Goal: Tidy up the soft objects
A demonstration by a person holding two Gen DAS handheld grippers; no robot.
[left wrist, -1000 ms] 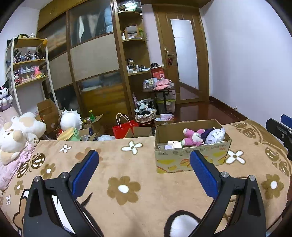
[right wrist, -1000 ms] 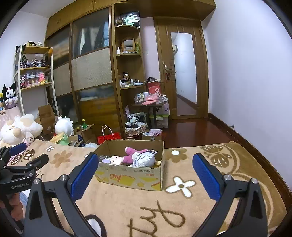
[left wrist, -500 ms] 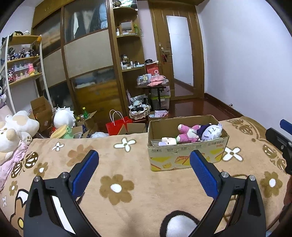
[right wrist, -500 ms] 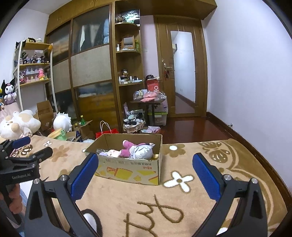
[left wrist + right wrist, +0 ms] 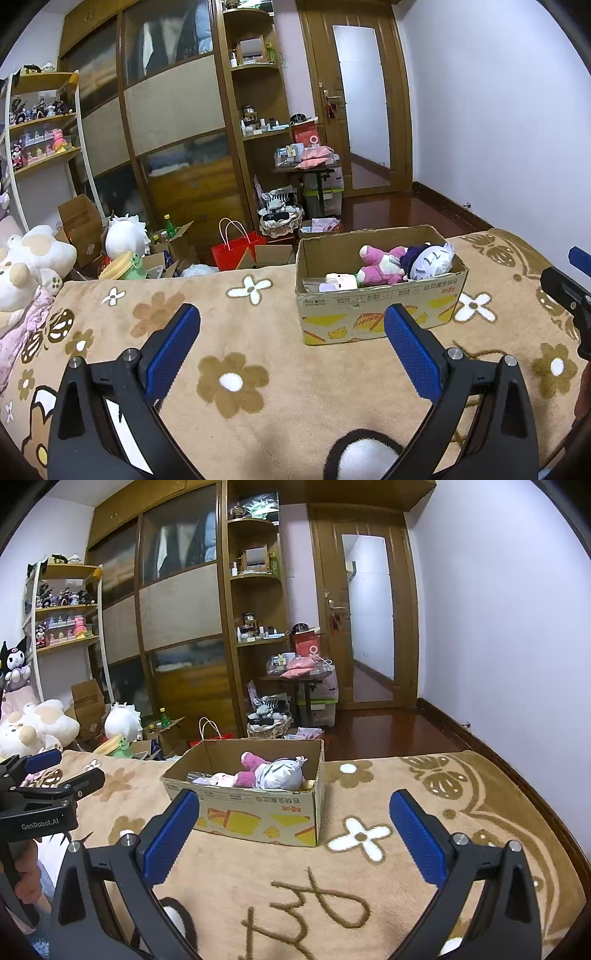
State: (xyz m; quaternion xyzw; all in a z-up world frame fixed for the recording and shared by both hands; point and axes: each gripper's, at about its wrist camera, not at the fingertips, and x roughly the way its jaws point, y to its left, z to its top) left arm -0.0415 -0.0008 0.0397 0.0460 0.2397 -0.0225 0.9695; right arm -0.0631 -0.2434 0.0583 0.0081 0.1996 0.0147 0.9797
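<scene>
- L gripper: blue ribbed pads spread wide, nothing between. R gripper same, spread & empty.
- Both hover over tan fleece blanket, flower print.
- Cardboard box sits ahead on blanket; ahead-right of L fingers, ahead-left of R. Which is nearer: can't tell.
- In box: pink plush doll, pale hair, lying on side, long axis across box. Squashy, prob. easy pinch.
- Far L: big white plush beyond blanket edge, well apart.

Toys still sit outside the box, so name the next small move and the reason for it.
Probably swing the left gripper toward the white and tan plush at the blanket's left edge. Both grippers are open and empty, the right gripper included, while the cardboard box already holds a pink doll.
</scene>
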